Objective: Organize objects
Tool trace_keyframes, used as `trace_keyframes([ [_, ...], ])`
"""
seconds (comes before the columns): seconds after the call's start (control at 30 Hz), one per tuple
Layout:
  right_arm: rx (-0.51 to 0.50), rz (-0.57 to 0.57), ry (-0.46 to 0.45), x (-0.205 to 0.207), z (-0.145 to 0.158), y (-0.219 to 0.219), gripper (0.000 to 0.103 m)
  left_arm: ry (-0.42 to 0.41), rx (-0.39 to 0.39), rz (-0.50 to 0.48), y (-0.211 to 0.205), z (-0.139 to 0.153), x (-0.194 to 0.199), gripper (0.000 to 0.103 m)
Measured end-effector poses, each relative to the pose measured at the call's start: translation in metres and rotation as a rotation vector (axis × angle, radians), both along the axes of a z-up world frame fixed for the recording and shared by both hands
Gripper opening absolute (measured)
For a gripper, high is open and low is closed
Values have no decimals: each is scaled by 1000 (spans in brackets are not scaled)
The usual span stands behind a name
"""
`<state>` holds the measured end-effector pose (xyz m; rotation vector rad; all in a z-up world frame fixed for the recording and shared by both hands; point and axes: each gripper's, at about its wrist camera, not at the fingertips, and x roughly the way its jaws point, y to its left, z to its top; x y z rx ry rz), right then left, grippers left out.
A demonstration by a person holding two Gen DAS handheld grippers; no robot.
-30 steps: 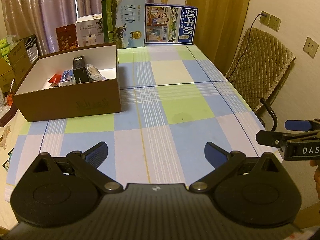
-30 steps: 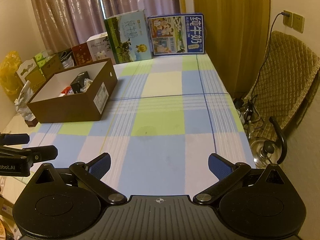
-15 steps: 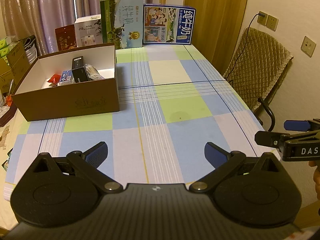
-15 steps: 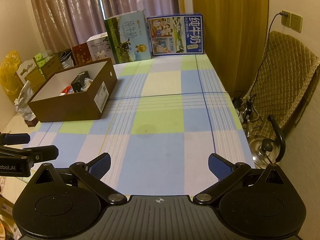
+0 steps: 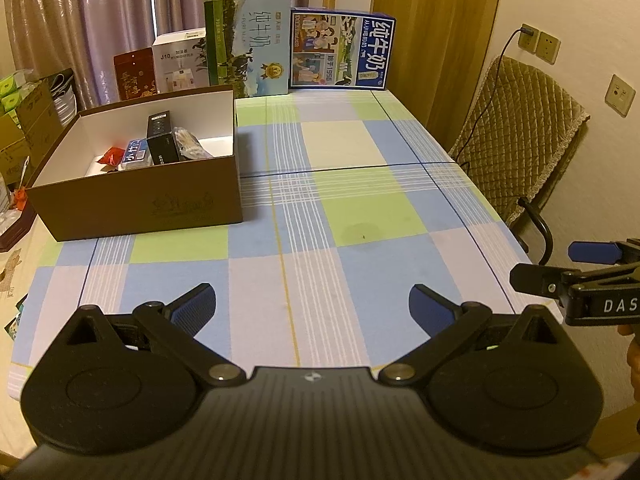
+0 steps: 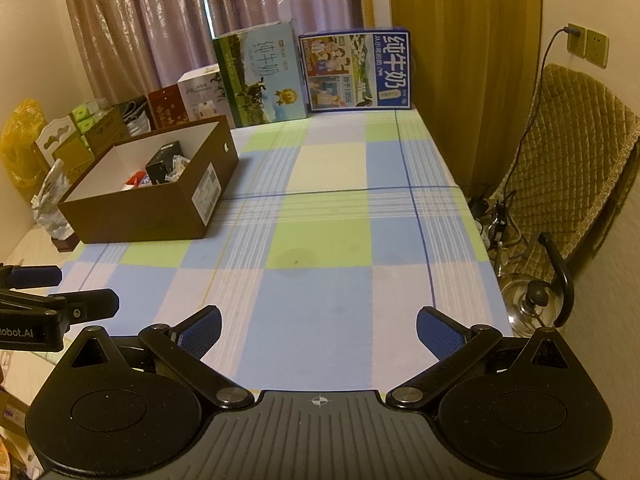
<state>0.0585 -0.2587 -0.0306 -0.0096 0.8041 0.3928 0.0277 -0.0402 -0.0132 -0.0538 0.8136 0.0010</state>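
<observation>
Both grippers slightly back, seemingly.

You are looking at a tablecloth checked in pale blue, green, lilac and cream with white stripes. You are seeing a brown box showing a white inside, your left gripper wearing blue pads on black arms, and mauve curtains hanging beside a mustard one.
</observation>
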Motion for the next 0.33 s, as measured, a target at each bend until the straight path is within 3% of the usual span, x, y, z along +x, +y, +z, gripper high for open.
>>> trace_keyframes([
  [0.33,3,0,4,4,0,1,101,3,10,10,0,-1,7,102],
])
